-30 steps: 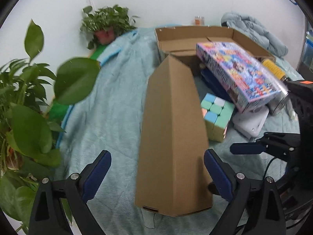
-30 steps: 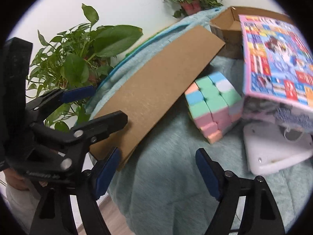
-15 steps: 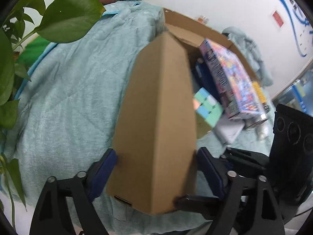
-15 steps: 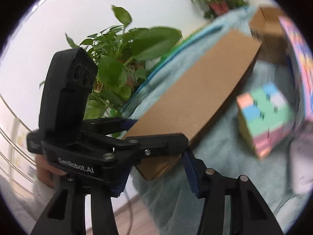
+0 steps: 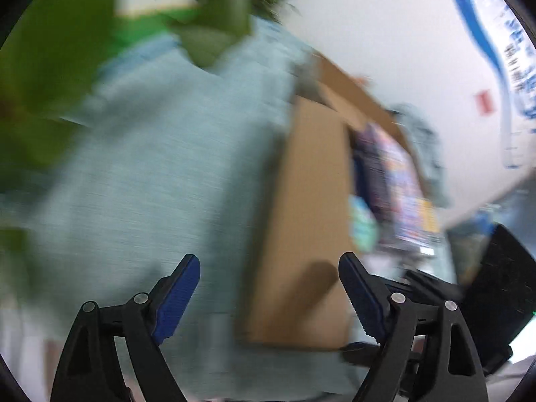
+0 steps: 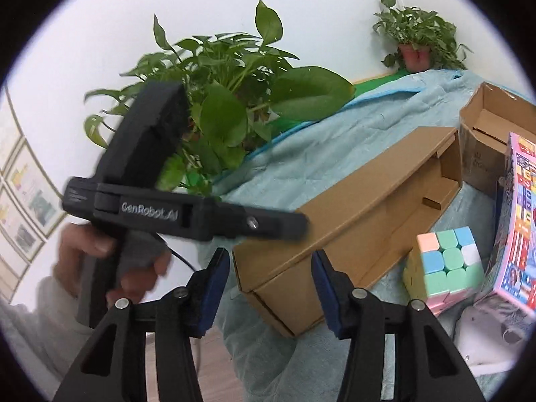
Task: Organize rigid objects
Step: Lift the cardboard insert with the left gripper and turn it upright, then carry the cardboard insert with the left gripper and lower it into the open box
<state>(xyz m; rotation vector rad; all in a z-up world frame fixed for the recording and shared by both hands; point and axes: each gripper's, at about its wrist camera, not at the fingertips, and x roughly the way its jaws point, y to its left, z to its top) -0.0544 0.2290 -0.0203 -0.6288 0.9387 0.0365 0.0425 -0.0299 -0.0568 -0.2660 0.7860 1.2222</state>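
A long brown cardboard box (image 6: 351,214) lies on the teal blanket (image 6: 335,140), tipped so its open side shows. My right gripper (image 6: 271,284) is shut on the box's near end, a pad on each side. The left wrist view is badly blurred. There my left gripper (image 5: 271,284) stands wide with its jaws opening. The box (image 5: 311,221) reaches in between them toward the right finger, and neither pad presses on it. In the right wrist view one left finger (image 6: 268,226) hovers over the box top. A pastel cube (image 6: 445,264) sits just right of the box.
A colourful flat box (image 6: 519,234) leans over the cube and a white device (image 6: 492,335). An open carton (image 6: 492,134) stands behind. Leafy plants (image 6: 227,107) crowd the blanket's left edge, a potted one (image 6: 418,33) stands at the back. A hand (image 6: 100,251) holds the left gripper.
The right jaws narrowed onto the box's near end, and the box rolled to show its open side. The left gripper swung left, so the box now sits toward its right finger.
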